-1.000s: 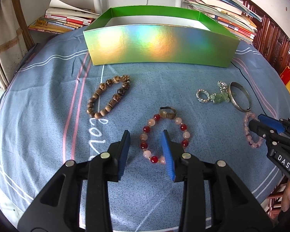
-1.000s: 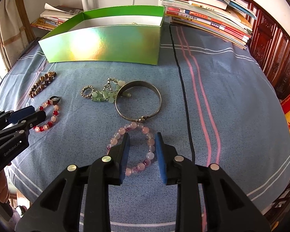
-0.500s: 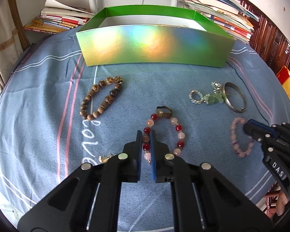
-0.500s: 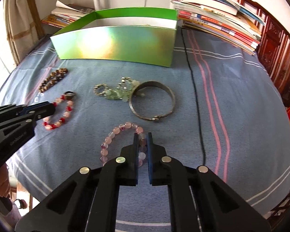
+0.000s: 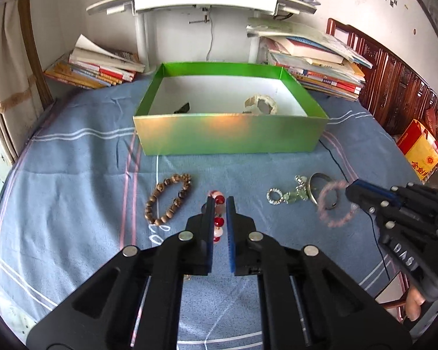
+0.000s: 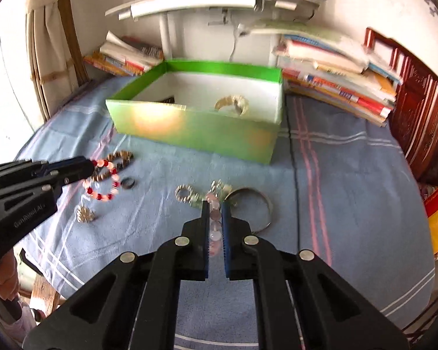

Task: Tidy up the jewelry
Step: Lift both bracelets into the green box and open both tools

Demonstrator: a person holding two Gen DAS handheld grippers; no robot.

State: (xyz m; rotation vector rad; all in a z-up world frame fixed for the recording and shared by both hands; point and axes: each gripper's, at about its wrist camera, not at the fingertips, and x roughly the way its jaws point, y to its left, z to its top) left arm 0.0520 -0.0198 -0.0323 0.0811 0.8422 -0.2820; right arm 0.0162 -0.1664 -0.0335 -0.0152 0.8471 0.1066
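Two light, floppy bead bracelets are held up over the blue cloth, the red-and-pink one pinched in the left gripper, the pink one in the right gripper.

My left gripper is clamped on the red-and-pink bead bracelet. At right, my right gripper holds the pink bead bracelet, blurred, above the blue cloth. Brown bead bracelet lies left; green box far.
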